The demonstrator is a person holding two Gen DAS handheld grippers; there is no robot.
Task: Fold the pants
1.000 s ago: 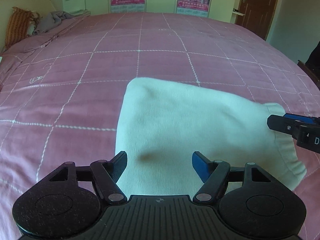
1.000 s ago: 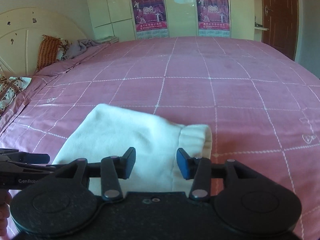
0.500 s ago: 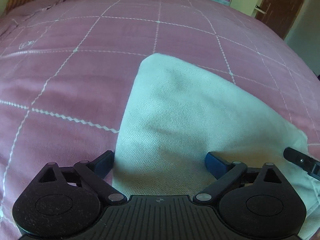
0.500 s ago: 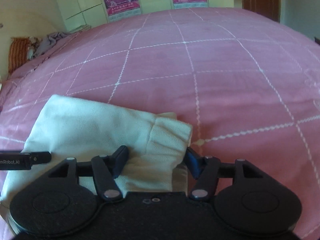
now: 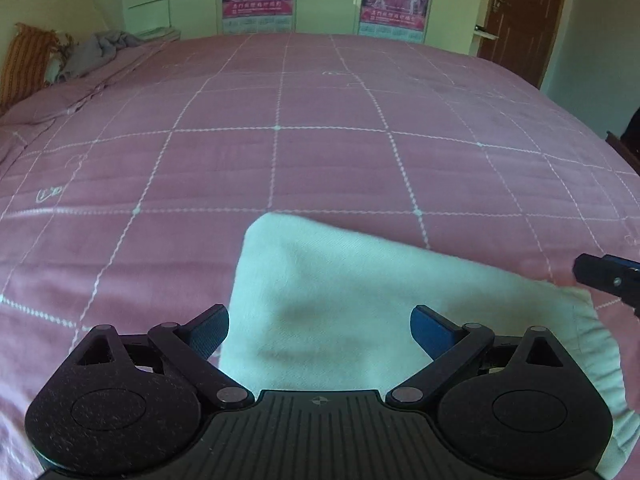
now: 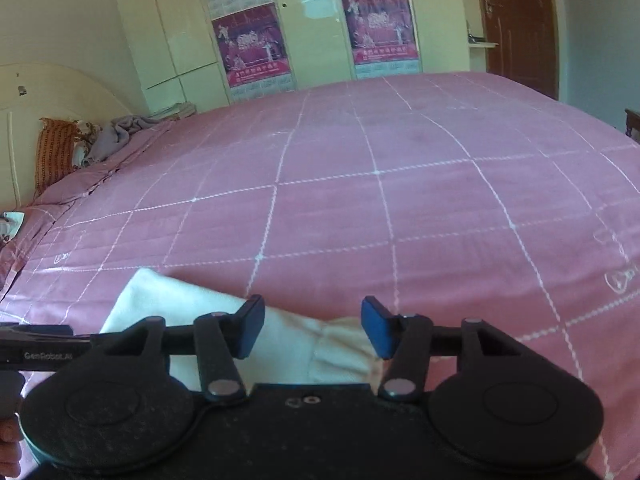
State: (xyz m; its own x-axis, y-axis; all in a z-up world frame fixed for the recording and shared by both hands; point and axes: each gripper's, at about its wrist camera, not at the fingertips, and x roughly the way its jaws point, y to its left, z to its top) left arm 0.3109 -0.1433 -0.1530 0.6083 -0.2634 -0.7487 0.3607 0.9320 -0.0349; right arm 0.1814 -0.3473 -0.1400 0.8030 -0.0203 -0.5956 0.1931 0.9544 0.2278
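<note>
The white pants [image 5: 360,304] lie folded into a compact bundle on the pink bedspread [image 5: 280,168] with its white grid lines, near the front edge of the bed, the gathered elastic waistband [image 6: 344,354] at the bundle's right end. The left gripper [image 5: 320,330] hangs just above the bundle's near left part with its jaws spread wide; the cloth shows between the fingers, but neither pad presses on it. The right gripper [image 6: 312,330] is over the waistband end, its jaws closing, the cloth visible in the gap yet not pinched by either blue pad. In the left wrist view the right gripper's tip pokes in from the right edge beside the waistband. At the head of the bed an orange striped pillow [image 6: 54,152] leans beside a crumpled grey cloth [image 6: 120,136]. Behind the bed stand pale wardrobe doors [image 6: 184,32] bearing two magenta calendar posters [image 6: 252,46], and a brown door [image 6: 516,20] at the right.
</note>
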